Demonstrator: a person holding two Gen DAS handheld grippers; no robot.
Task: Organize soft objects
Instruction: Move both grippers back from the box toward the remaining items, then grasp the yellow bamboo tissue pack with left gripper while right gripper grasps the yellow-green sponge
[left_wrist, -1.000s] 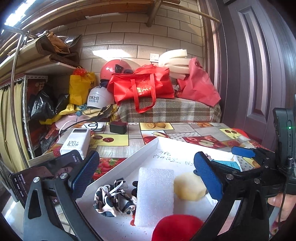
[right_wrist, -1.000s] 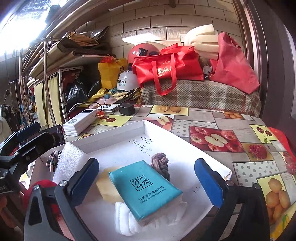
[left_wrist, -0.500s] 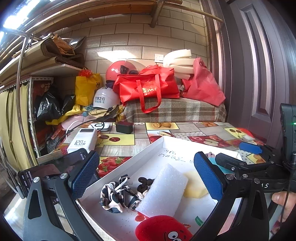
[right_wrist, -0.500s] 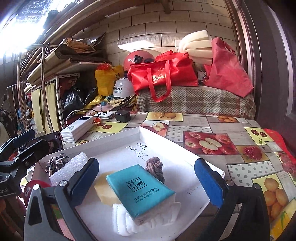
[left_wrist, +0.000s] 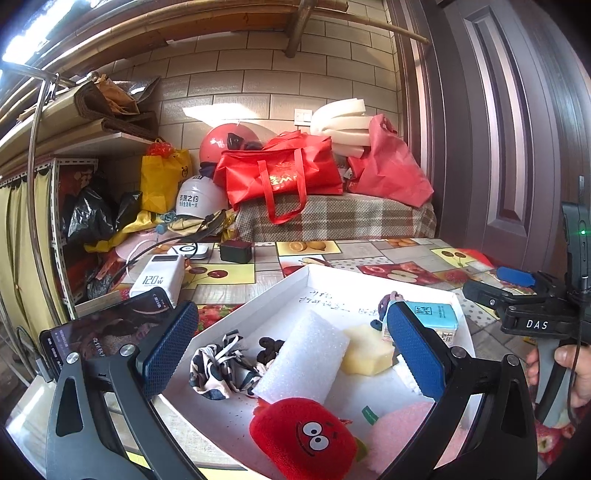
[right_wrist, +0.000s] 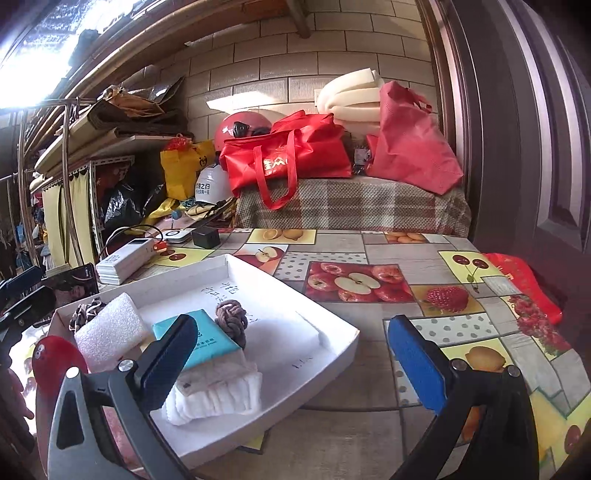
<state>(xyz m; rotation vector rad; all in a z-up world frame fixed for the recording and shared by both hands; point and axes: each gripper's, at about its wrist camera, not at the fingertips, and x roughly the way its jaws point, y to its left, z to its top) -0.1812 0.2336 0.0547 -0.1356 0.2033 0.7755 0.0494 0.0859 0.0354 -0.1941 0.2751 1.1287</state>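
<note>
Both the left gripper (left_wrist: 291, 352) and right gripper (right_wrist: 291, 363) gape wide, empty; white foam block (left_wrist: 303, 363) lies in the white tray (left_wrist: 273, 291), long axis running toward the far-right corner

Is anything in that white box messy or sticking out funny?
Yes. The white box sits crooked, one corner poking past the table edge. Inside, the teal tissue pack lies tilted on a folded white cloth, and the black-and-white fabric is crumpled.

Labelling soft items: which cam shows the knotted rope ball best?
Right wrist: the knotted rope ball sits in full view in the white tray, beside the teal tissue pack. Left wrist shows only a sliver behind the left hand-held gripper's finger.
</note>
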